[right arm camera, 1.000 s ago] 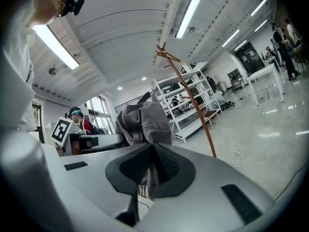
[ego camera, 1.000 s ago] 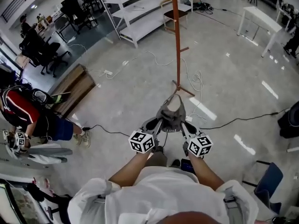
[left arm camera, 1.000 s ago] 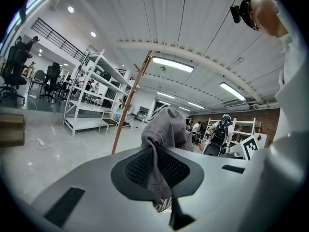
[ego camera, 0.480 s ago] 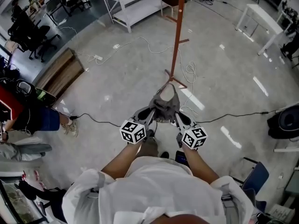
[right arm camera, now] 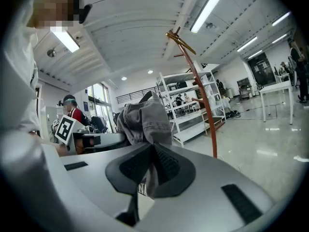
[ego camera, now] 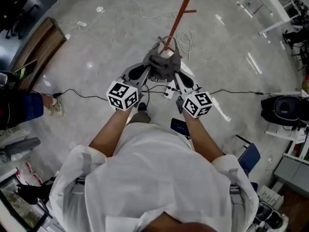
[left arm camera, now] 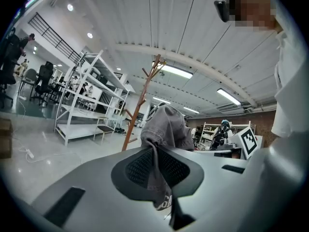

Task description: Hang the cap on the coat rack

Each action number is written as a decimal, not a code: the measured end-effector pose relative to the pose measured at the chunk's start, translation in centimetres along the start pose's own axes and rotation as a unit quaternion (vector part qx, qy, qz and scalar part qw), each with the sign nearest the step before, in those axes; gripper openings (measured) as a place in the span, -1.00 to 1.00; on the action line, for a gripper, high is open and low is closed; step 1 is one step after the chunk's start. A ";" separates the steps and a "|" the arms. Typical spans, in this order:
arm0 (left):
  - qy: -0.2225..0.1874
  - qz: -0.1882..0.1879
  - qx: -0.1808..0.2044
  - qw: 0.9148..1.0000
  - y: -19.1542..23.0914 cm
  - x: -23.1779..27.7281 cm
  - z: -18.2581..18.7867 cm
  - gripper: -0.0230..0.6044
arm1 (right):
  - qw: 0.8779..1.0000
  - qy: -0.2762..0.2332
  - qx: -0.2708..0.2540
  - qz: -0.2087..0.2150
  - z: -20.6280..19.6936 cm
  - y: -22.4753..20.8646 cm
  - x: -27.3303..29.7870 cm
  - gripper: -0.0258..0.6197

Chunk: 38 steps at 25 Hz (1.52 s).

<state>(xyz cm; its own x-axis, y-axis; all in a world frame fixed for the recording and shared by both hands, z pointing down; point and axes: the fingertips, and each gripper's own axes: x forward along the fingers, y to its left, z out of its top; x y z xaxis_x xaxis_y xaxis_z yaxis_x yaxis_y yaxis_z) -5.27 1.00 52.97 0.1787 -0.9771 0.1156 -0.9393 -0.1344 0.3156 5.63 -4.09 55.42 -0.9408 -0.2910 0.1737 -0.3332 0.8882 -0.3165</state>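
A grey cap [ego camera: 161, 64] hangs between my two grippers in front of my chest. My left gripper [ego camera: 145, 72] is shut on the cap's left edge; the grey fabric [left arm camera: 166, 127] is pinched between its jaws. My right gripper [ego camera: 175, 74] is shut on the right edge, with the cloth [right arm camera: 145, 122] bunched above the jaws. The brown wooden coat rack [ego camera: 179, 14] stands on the floor just ahead, its pole and pegs rising past the cap. In the left gripper view the rack [left arm camera: 140, 103] is ahead to the left; in the right gripper view the rack [right arm camera: 198, 86] is ahead to the right.
White cables [ego camera: 120, 6] and a black cord [ego camera: 82, 95] run over the grey floor. A wooden bench [ego camera: 36, 45] lies at left, a white table [ego camera: 263, 8] at upper right, a blue chair [ego camera: 248, 158] at right. White shelving [left arm camera: 87, 103] stands beyond the rack.
The view has tilted further down and the rack's base has come closer to the grippers. Both grippers still hold the cap, now higher in the picture.
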 end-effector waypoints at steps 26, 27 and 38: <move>-0.014 -0.030 -0.001 0.999 11.8 13.1 7.6 -0.82 | 0.999 -0.033 -0.013 -0.018 9.3 -10.1 14.5 -0.83; -0.012 -0.030 0.001 0.999 12.1 14.1 8.1 -0.82 | 0.999 -0.036 -0.014 -0.016 10.0 -10.7 15.0 -0.83; -0.018 -0.029 0.053 0.998 12.9 20.6 18.0 -0.82 | 0.994 -0.085 -0.072 0.003 21.2 -13.9 17.7 -0.83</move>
<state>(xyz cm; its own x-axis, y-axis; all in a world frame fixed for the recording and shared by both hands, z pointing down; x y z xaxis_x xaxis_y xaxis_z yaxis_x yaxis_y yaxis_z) -18.92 -23.87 42.49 0.2255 -0.9720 0.0660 -0.9538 -0.2065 0.2184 -7.72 -29.17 43.09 -0.9439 -0.3300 0.0083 -0.3261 0.9283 -0.1784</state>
